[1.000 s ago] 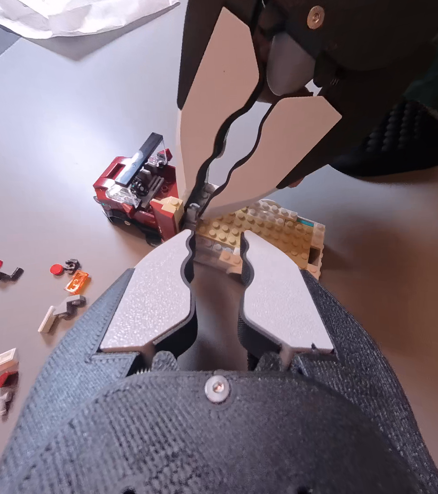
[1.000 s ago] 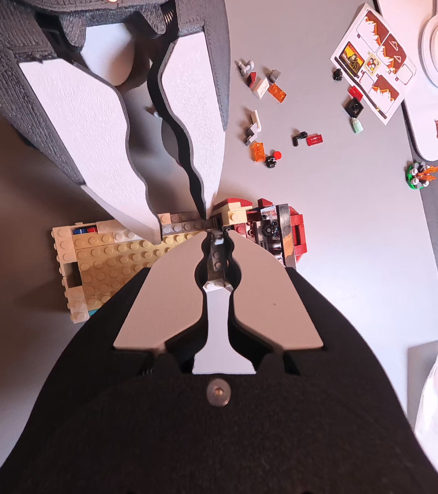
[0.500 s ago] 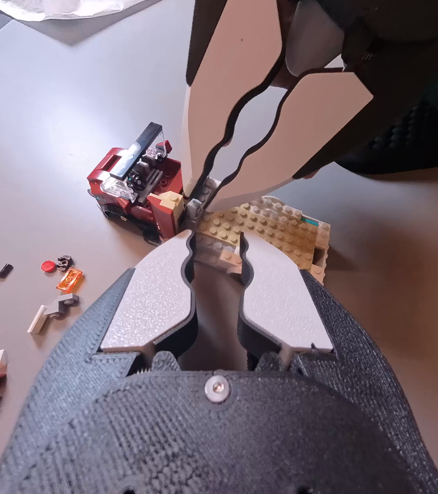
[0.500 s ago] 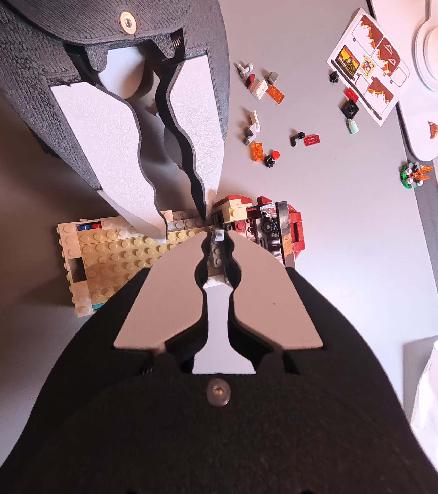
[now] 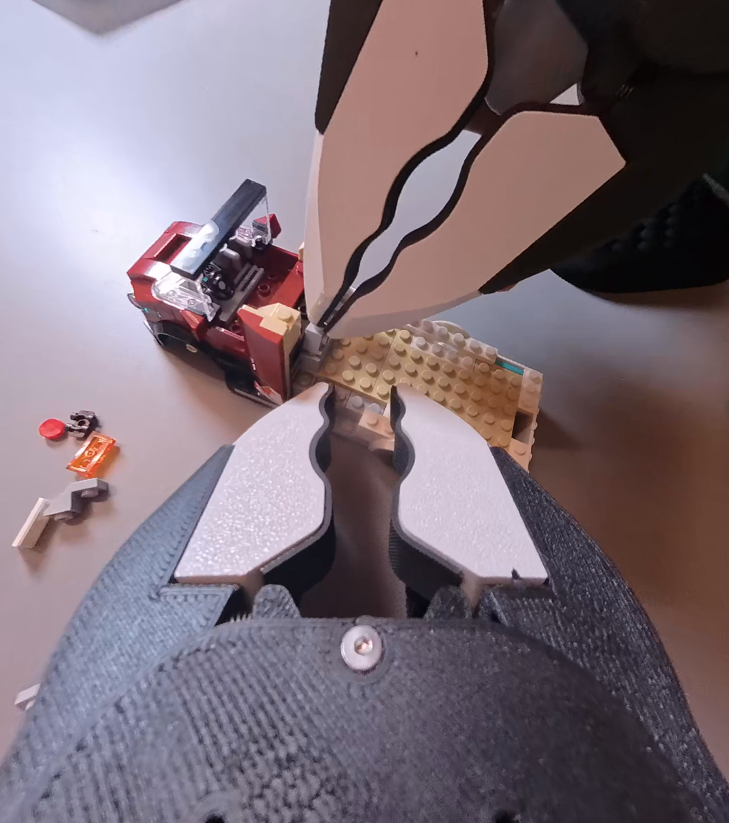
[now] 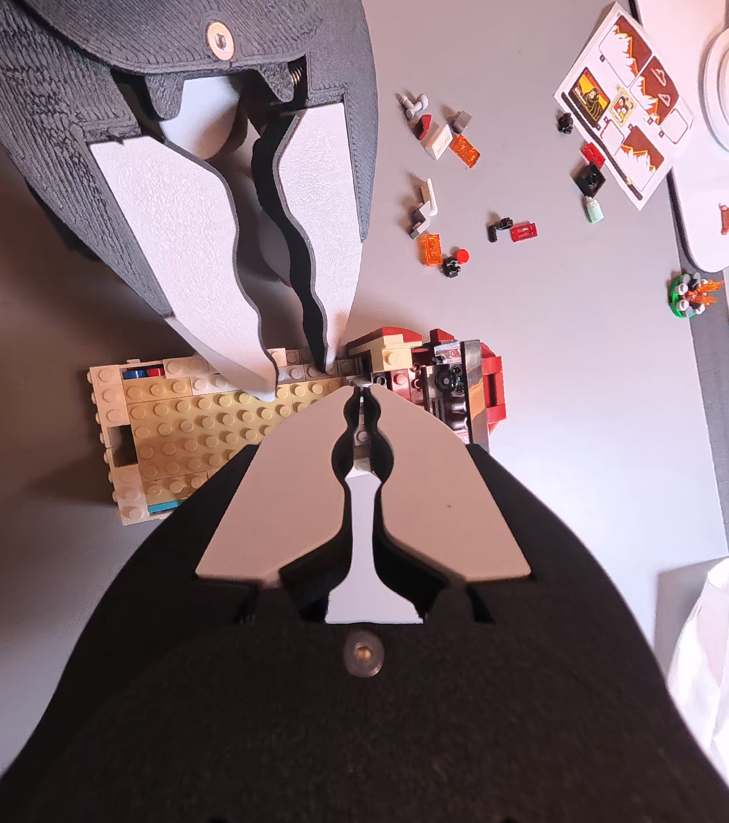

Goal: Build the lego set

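My right gripper (image 6: 361, 392) is pinched on a thin grey piece (image 6: 360, 434) standing where the red truck cab (image 6: 442, 383) meets the tan studded plate (image 6: 202, 423); the piece sits right between my fingertips, at twelve o'clock in the right wrist view. My left gripper (image 5: 360, 392) is spread, its tips straddling the near edge of the tan plate at twelve o'clock. The cab lies at eleven o'clock from it. Loose small pieces (image 5: 91, 450) lie scattered on the grey table (image 5: 86, 133) at nine o'clock. A sticker sheet (image 6: 620, 102) lies at two o'clock in the right wrist view.
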Tool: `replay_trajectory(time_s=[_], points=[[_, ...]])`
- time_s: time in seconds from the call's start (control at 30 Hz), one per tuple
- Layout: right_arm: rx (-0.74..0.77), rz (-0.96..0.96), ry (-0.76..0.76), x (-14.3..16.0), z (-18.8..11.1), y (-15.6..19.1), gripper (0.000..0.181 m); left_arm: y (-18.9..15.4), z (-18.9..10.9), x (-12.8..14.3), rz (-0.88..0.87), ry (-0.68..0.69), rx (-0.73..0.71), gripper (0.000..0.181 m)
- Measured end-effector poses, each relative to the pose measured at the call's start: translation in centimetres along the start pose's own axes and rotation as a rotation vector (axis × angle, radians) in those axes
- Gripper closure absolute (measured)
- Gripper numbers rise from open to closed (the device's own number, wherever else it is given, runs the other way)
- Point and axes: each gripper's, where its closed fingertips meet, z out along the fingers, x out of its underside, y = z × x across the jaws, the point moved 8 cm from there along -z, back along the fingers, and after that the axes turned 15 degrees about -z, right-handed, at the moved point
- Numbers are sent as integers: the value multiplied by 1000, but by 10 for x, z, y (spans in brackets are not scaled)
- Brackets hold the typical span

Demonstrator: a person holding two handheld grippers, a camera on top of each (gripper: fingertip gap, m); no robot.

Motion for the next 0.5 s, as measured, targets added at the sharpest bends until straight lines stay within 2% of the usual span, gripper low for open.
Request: replay_trajectory(time_s=[0.5], points=[[-68, -157, 51, -7, 2, -6, 180, 3, -1, 1, 8, -17, -28, 166]])
